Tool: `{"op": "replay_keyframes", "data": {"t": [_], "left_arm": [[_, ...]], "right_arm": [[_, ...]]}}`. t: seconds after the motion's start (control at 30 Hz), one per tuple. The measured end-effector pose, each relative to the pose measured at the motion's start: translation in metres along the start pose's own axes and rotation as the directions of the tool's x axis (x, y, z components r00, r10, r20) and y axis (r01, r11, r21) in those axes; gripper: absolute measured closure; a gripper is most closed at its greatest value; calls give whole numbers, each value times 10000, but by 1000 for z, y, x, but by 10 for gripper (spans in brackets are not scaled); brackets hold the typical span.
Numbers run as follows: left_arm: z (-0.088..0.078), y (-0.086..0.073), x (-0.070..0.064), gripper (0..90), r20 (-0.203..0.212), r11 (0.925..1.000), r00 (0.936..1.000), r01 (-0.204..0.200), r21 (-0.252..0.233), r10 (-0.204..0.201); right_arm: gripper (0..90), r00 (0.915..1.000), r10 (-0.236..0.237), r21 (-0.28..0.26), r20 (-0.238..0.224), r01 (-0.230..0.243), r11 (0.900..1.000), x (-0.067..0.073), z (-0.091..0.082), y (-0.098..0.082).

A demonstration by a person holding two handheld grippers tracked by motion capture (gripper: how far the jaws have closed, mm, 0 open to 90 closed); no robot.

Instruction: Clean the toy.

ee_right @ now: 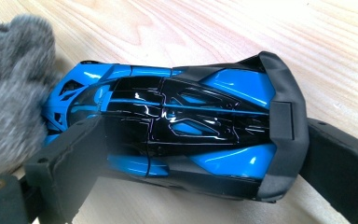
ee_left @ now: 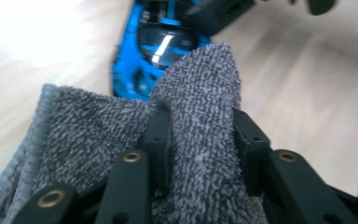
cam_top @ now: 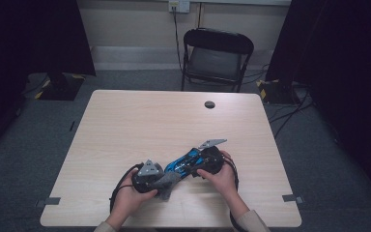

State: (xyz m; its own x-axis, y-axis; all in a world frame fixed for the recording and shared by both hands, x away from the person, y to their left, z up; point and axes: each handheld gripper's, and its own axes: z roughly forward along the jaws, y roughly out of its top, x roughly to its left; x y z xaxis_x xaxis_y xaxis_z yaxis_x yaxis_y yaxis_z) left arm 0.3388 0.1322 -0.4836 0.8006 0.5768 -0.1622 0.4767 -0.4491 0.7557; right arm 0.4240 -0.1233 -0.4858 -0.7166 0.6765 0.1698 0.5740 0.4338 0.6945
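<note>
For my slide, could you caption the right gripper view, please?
Right claw clamps blue toy car; grey cloth touches its end.

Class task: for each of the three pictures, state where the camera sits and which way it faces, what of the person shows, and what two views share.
High view: above the person's side, looking forward and down on the table; both hands and forearms show.
Left gripper view: on the left gripper, looking along its jaws, shut on the cloth.
Right gripper view: on the right gripper, looking along its jaws, which clamp the toy car.
Both gripper views share car and cloth.
</note>
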Motion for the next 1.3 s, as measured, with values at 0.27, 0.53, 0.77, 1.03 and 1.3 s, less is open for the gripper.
{"op": "replay_keyframes", "data": {"t": [0.27, 0.53, 0.77, 1.03, 1.3], "left_arm": [[-9, 2, 5, 706, -221, 9998, 9996, 152, -139, -155], [-34, -8, 39, 705, -1617, 9959, 9828, 855, -308, -893], [-14, -1, 31, 701, -1166, 9969, 9901, 783, -70, -786], [-1, 8, 8, 702, -469, 9990, 9987, 237, 370, -219], [8, 11, -11, 705, -11, 9990, 10000, -52, 438, 53]], "right_arm": [[43, 10000, -11, 23, 8, 11, 10000, 0, 0, 0], [51, 10000, 6, 16, -84, -6, 10000, -1, 0, -3], [51, 10000, -11, 78, -80, 12, 10000, 0, 0, -1], [53, 9999, 42, 28, -113, -42, 10000, -1, 0, -2], [54, 9999, 59, -9, -115, -59, 10000, -1, 0, -3]]}}
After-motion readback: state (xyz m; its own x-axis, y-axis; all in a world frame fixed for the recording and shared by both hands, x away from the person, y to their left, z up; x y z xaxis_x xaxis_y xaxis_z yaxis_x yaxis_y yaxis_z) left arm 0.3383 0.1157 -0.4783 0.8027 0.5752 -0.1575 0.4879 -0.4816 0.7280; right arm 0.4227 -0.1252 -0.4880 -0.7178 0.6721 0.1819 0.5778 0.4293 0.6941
